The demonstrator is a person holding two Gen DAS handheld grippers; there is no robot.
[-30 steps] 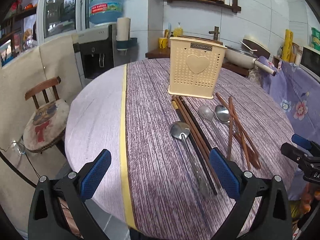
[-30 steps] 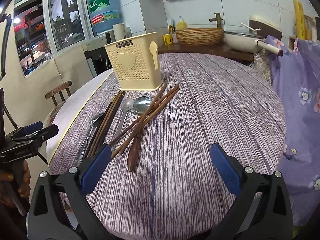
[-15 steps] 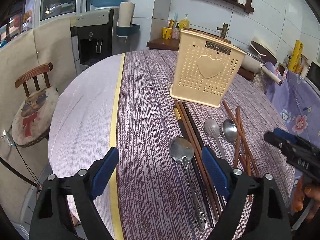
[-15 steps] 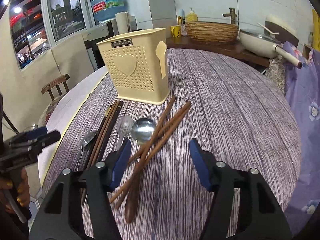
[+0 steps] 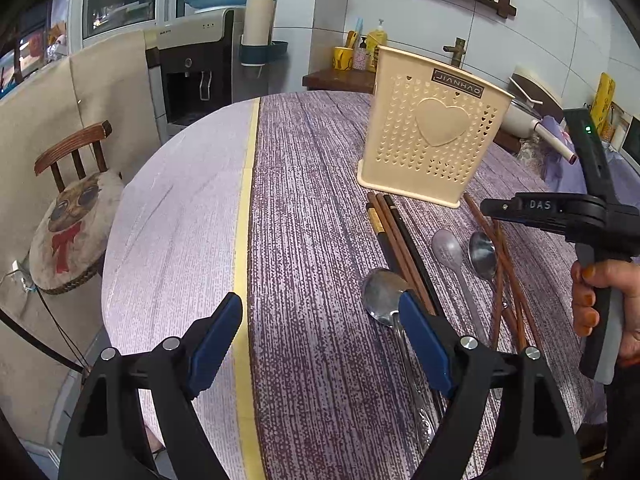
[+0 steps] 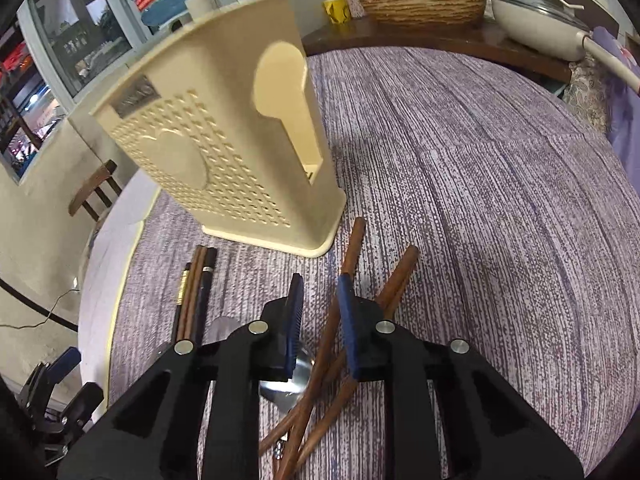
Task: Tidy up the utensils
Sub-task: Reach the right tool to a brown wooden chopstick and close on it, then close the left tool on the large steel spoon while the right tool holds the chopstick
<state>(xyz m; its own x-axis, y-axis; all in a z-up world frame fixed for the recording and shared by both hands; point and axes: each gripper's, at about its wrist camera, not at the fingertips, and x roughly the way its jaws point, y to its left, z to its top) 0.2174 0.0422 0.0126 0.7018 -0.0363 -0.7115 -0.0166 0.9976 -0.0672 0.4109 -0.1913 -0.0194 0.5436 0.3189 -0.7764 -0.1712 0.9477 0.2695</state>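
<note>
A cream perforated utensil holder (image 5: 432, 140) (image 6: 224, 140) stands on the round table (image 5: 312, 184). In front of it lie dark chopsticks (image 5: 400, 240) (image 6: 196, 292), a pale spoon (image 5: 450, 246), two steel spoons (image 5: 384, 292) (image 5: 482, 254) and brown chopsticks (image 5: 500, 248). My right gripper (image 6: 320, 312) hangs low over the brown chopsticks. Its jaws are closing, with one brown chopstick (image 6: 326, 344) between them and a gap still showing. My left gripper (image 5: 320, 340) is open and closing slightly, nothing between its fingers. Its right finger (image 5: 424, 344) covers the near steel spoon's neck.
A wooden chair (image 5: 76, 208) with a cushion stands left of the table, with a water dispenser (image 5: 196, 68) behind it. A yellow strip (image 5: 244, 240) runs across the tabletop. Behind the table, a counter holds a woven basket (image 6: 420, 0) and a pan (image 6: 532, 20).
My right gripper moved forward over the brown chopsticks toward the holder, and its jaws narrowed from wide to a small gap. My left gripper edged forward and narrowed a little.
</note>
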